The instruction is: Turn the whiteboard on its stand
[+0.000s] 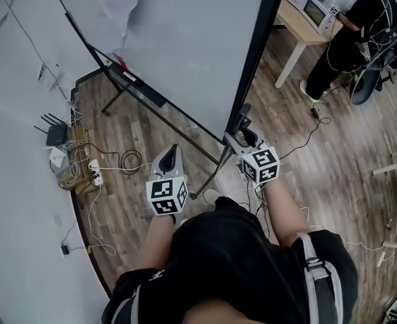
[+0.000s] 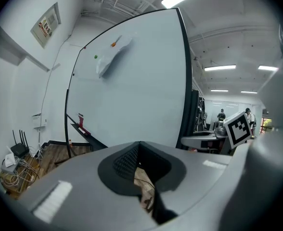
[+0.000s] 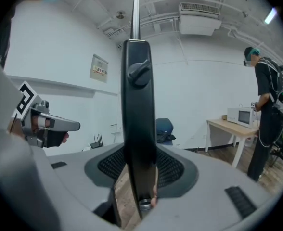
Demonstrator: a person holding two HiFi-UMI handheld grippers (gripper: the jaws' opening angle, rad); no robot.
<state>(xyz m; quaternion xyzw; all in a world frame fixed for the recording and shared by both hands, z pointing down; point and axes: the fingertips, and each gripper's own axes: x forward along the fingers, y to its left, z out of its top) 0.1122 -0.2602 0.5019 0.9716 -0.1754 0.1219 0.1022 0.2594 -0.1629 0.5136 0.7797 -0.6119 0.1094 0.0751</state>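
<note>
The big whiteboard (image 1: 185,39) stands tilted on its black stand, its pen tray (image 1: 141,86) low on the left. My right gripper (image 1: 244,115) is shut on the board's black side frame (image 1: 258,46). In the right gripper view that black frame bar (image 3: 139,105) runs upright between the jaws, clamped by the right gripper (image 3: 140,165). My left gripper (image 1: 173,150) hovers short of the board's lower edge, shut and holding nothing. The left gripper view has the board face (image 2: 132,81) ahead, beyond the left gripper (image 2: 139,152).
A router (image 1: 55,133) and a tangle of cables (image 1: 84,171) lie on the floor by the left wall. A stand leg (image 1: 205,187) reaches toward my feet. A table (image 1: 300,25) with a microwave and a person (image 1: 350,39) are at the upper right.
</note>
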